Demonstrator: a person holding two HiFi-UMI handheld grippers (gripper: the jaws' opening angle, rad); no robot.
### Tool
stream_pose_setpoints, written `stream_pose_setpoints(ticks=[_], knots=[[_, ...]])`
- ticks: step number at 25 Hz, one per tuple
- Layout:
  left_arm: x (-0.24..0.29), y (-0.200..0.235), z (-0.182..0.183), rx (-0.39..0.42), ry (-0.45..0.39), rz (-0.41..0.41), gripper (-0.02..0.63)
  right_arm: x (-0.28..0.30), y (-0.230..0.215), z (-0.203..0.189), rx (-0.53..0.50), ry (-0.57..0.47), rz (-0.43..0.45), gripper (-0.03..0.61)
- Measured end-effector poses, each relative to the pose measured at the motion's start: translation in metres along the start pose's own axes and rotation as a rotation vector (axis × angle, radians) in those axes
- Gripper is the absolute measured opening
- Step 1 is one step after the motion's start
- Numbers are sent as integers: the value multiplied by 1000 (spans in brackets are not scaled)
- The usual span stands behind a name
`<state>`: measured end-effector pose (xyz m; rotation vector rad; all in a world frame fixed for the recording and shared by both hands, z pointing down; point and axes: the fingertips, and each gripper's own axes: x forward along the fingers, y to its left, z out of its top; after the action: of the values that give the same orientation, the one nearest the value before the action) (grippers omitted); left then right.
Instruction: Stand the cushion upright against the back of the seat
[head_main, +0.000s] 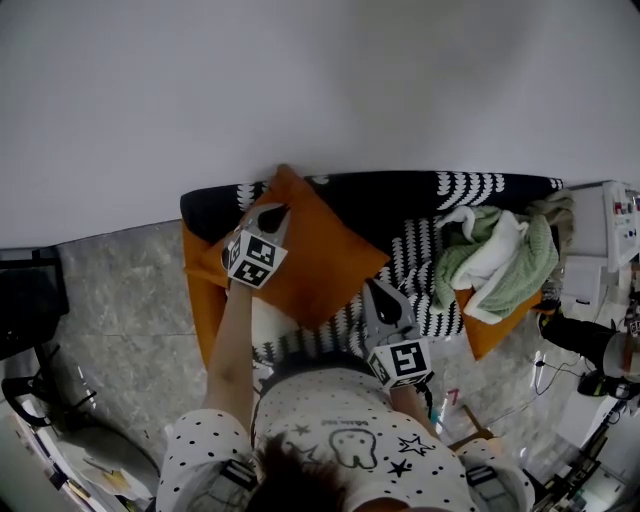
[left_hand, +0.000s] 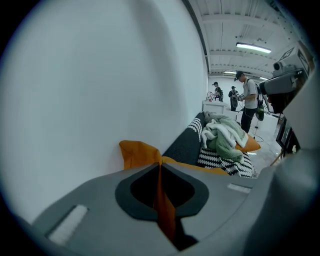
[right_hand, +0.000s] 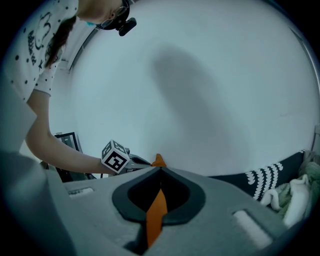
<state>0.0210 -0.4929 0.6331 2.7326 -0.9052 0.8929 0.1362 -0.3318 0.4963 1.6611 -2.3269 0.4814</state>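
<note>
The cushion (head_main: 310, 250) is held diamond-wise over the seat (head_main: 420, 195), its top corner up by the seat's back. The left gripper (head_main: 274, 213) has its jaws clamped on the cushion's left corner, and the right gripper (head_main: 371, 289) has its jaws clamped on the lower right edge. Towels (head_main: 495, 255) lie to the right.
</note>
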Motion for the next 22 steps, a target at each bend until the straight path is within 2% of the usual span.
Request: stream_pose_setpoints(ticks=[10, 22], knots=[[23, 23, -32, -58, 51, 20, 25, 9, 3, -1, 15, 11, 23, -6], [28, 25, -46, -49, 100, -17, 32, 6, 15, 11, -10, -15, 53, -5]])
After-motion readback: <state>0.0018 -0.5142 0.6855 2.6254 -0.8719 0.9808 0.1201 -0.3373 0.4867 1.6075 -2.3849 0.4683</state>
